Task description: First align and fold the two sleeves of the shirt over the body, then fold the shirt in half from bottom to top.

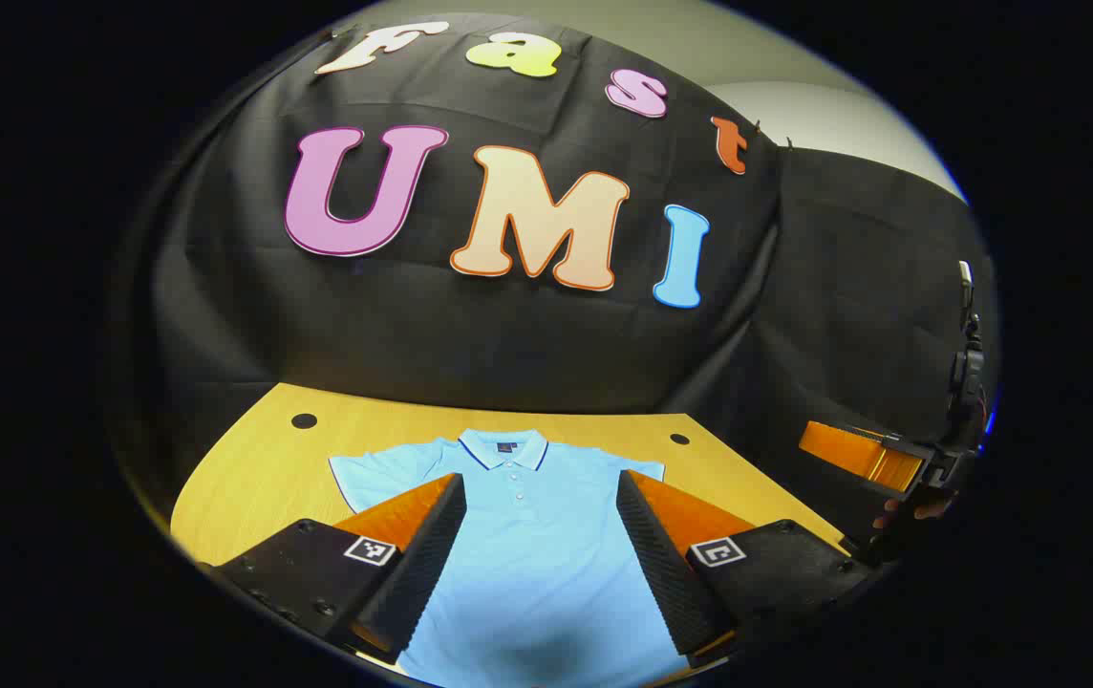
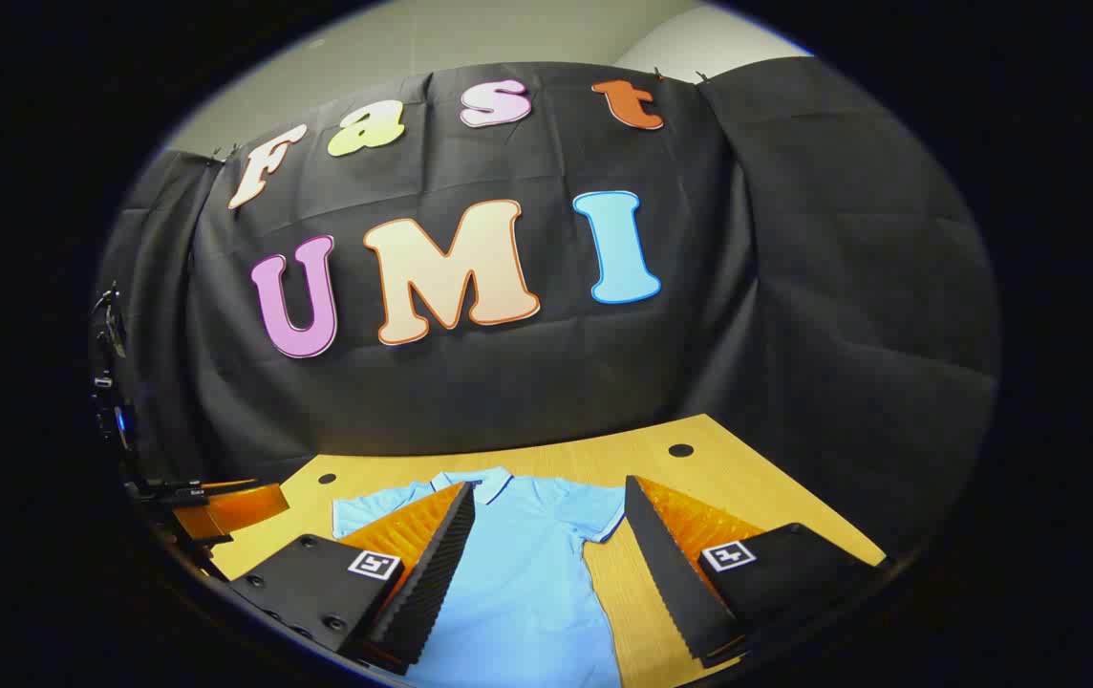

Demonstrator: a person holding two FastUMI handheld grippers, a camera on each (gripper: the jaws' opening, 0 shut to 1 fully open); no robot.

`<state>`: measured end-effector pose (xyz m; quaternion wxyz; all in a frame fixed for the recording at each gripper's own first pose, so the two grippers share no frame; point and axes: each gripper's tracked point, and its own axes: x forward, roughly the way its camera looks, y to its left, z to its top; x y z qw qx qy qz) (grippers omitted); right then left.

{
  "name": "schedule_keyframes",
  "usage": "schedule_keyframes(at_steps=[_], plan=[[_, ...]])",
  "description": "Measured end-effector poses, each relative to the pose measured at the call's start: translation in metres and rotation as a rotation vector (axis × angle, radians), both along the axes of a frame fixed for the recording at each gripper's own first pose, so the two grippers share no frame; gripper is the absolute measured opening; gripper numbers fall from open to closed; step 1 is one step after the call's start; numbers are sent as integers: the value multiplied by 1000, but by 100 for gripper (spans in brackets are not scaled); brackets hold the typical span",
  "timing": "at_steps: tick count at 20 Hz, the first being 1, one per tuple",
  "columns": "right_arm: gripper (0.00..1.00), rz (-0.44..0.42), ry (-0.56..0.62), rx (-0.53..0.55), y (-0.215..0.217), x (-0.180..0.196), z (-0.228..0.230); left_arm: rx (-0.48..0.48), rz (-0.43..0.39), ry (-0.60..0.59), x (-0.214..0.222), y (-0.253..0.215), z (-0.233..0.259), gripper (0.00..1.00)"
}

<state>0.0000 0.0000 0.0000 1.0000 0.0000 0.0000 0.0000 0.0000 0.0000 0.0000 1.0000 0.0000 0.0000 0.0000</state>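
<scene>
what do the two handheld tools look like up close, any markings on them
Each tool, left and right, has two long wedge-shaped fingers with ribbed inner faces. Each finger sits on a black block with screws and carries a small square black-and-white marker. In the left gripper view, the other tool shows farther off with a black body and cables, held in a hand.

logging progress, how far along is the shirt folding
Nothing looks done yet: the light blue shirt lies flat on the wooden table, collar at the far edge, both sleeves spread out. In hand: the left tool and right tool are open above it, gripping nothing. Left: both sleeve folds, then the bottom-to-top fold.
</scene>
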Motion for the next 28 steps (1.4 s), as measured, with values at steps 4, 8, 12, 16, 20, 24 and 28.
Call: schedule_keyframes(at_steps=[4, 8, 12, 16, 20, 24, 28], plan=[[98, 1, 16, 18, -2, 4, -5, -16, 40, 26, -2, 9, -11, 95], [98, 9, 45, 24, -3, 9, -14, -14, 53, 31, -3, 12, -13, 96], [98, 28, 56, 27, 1, 14, -16, 24, 64, 41, -4, 15, -13, 95], [98, 42, 72, 17, 2, 18, -21, 53, 65, 52, -3, 12, -18, 95], [98, 55, 86, 24, 1, 19, -25, 67, 70, 77, -2, 8, -27, 95], [98, 51, 111, 40, -7, 28, -30, 73, 88, 88, -6, 8, -32, 95], [98, 49, 148, 34, -19, 45, -39, 56, 124, 102, -10, 17, -36, 95]])
